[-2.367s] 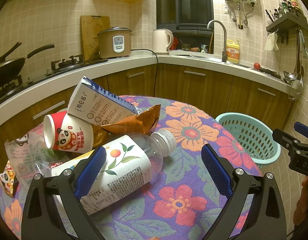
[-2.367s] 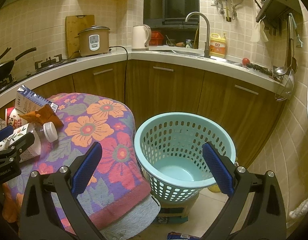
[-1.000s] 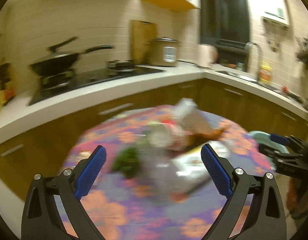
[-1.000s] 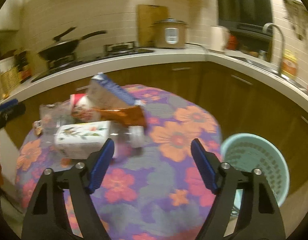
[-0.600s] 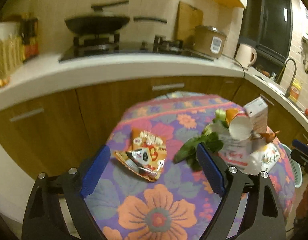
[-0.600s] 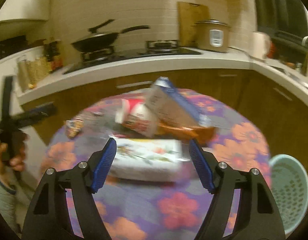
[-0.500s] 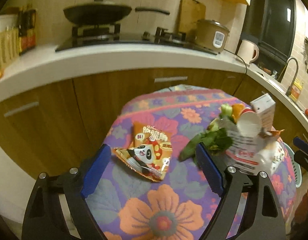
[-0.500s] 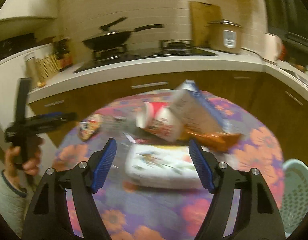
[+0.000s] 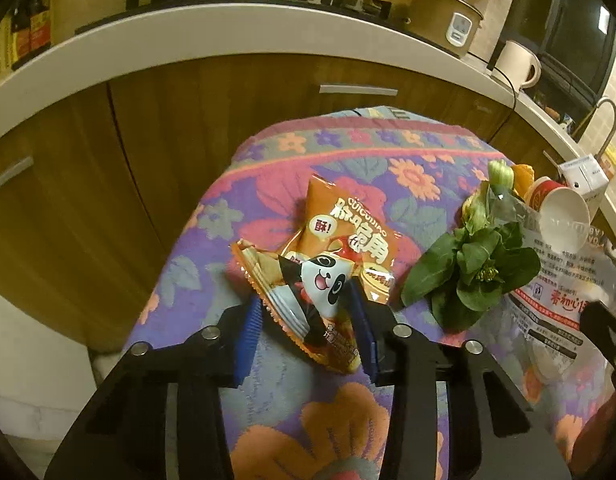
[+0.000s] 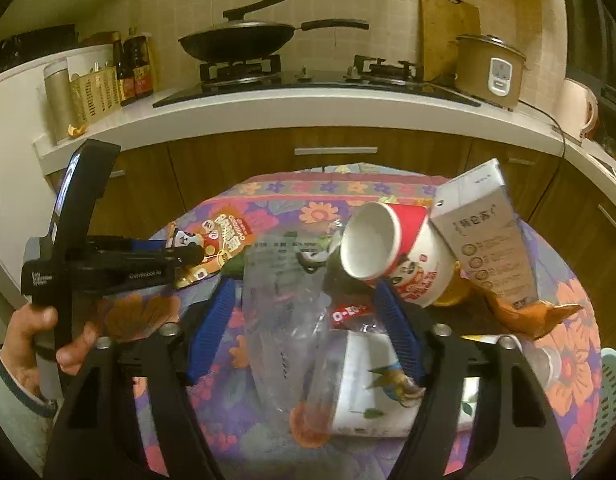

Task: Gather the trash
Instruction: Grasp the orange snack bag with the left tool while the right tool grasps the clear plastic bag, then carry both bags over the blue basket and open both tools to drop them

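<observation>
An orange panda snack bag (image 9: 328, 264) lies on the flowered tablecloth (image 9: 292, 420). My left gripper (image 9: 306, 320) has its jaws on either side of the bag's near end, narrowed around it. My right gripper (image 10: 304, 312) is open around a clear plastic bag (image 10: 284, 320) lying over a white-labelled bottle (image 10: 372, 384). Behind it lie a red-and-white paper cup (image 10: 392, 252), a grey carton (image 10: 488, 236) and an orange wrapper (image 10: 528, 312). The snack bag (image 10: 220, 240) and the left gripper (image 10: 184, 256) also show in the right wrist view.
Green leafy vegetables (image 9: 476, 264) and a printed clear bag (image 9: 556, 292) lie right of the snack bag. A teal basket (image 10: 612, 400) stands off the table's right edge. Brown cabinets (image 9: 188, 120) and a white counter (image 10: 308, 116) ring the table.
Both grippers have swung from the basket side to the trash pile. The left one dropped over the snack bag and narrowed its jaws. The right one came down over the clear bag and bottle.
</observation>
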Motion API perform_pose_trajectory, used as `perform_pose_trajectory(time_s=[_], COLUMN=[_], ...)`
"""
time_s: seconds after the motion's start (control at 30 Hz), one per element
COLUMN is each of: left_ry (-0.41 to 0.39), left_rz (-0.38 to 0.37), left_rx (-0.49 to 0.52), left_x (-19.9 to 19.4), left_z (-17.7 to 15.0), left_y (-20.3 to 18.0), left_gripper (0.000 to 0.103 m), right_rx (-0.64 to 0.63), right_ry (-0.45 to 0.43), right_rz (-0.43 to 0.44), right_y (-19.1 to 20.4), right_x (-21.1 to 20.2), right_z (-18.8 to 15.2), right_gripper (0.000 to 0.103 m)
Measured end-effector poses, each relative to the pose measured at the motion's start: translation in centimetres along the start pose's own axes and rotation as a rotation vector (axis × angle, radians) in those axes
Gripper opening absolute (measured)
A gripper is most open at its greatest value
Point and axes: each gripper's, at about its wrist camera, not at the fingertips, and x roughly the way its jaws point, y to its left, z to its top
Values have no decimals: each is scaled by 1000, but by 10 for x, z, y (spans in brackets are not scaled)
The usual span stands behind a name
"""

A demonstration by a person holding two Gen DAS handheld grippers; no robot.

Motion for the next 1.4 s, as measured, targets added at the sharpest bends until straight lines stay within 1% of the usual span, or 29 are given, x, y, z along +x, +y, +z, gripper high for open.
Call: perform_pose_trajectory(time_s=[0.03,0.07,0.1,0.17,0.2,0.23,0.3,0.37,0.43,0.5,0.6,0.73,0.8,0.83,0.93,1.07,1.17,1.27,1.37,1.4], left_ry=[-1,-6,-9,-23,-29,-42,-73,-108,-146,-185,-237,-276,-297,-304,-323,-350,-339,-320,-292,-271], left_rz=[-1,7,11,15,16,18,20,17,4,-12,-35,-51,-58,-64,-84,-140,-212,-261,-305,-326], left_rx=[7,15,19,27,29,33,43,44,43,41,72,116,139,147,171,211,265,321,393,422], left_x=[-1,-3,-6,-12,-16,-22,-37,-54,-70,-91,-116,-135,-144,-148,-158,-168,-167,-160,-144,-134], left_z=[-1,-1,-2,-4,-4,-5,-7,-8,-8,-7,-4,2,4,5,6,7,9,9,9,9], left_y=[-2,-5,-5,-8,-9,-11,-15,-19,-23,-28,-48,-80,-97,-105,-126,-159,-201,-242,-292,-316], left_gripper=[32,30,27,22,20,19,19,19,19,19,19,19,19,19,19,19,19,19,19,19], right_rx=[-1,2,6,15,17,16,16,32,44,56,60,58,66,66,63,88,114,144,183,200], right_ry=[16,28,39,64,61,50,29,-1,-52,-89,-138,-180,-214,-232,-293,-349,-375,-382,-369,-359], right_rz=[-9,-3,10,32,42,52,68,106,158,174,212,243,293,296,269,214,134,35,-64,-100], right_y=[1,1,0,0,0,1,1,-2,-6,-9,-16,-25,-32,-35,-47,-77,-108,-142,-179,-193], right_x=[4,8,11,17,17,14,8,-4,-21,-36,-57,-77,-93,-102,-132,-163,-184,-201,-211,-214], right_z=[1,0,0,1,0,0,0,1,1,2,2,1,-2,-3,-7,-15,-29,-46,-65,-73], right_gripper=[50,42,37,19,16,9,8,6,5,5,5,5,5,5,5,5,5,5,5,5])
